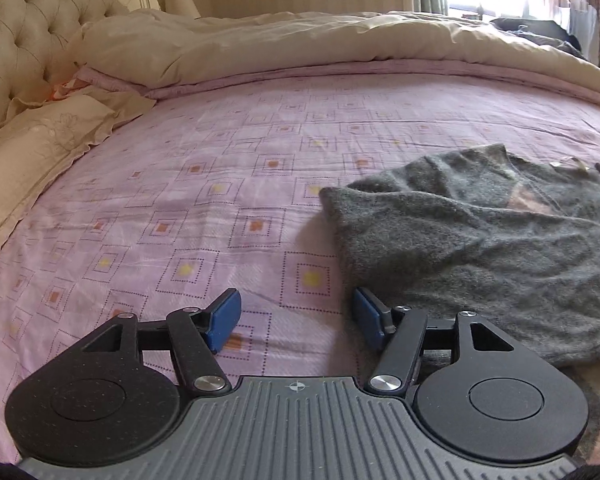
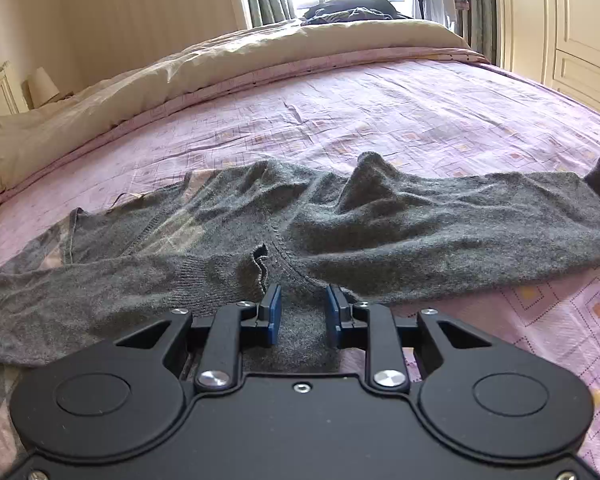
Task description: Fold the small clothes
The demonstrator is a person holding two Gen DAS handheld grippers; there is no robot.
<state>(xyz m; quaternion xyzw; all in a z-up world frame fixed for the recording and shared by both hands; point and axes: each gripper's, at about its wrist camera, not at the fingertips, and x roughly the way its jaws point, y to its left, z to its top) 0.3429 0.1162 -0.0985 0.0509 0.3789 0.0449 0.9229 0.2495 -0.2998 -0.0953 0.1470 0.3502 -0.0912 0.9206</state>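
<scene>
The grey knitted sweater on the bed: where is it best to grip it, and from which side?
Probably the ribbed edge where the grey knitted sweater buckles up, just ahead of the right gripper. Come from the near side, pointing down: that raised fold already lies between the open jaws, while elsewhere the knit lies flat on the pink bedsheet.

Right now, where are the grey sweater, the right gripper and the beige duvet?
grey sweater (image 2: 440,216): right wrist view, on its spread knit body.
right gripper (image 2: 302,314): right wrist view, midway between its blue pads.
beige duvet (image 1: 284,46): left wrist view, on its bunched top.
</scene>
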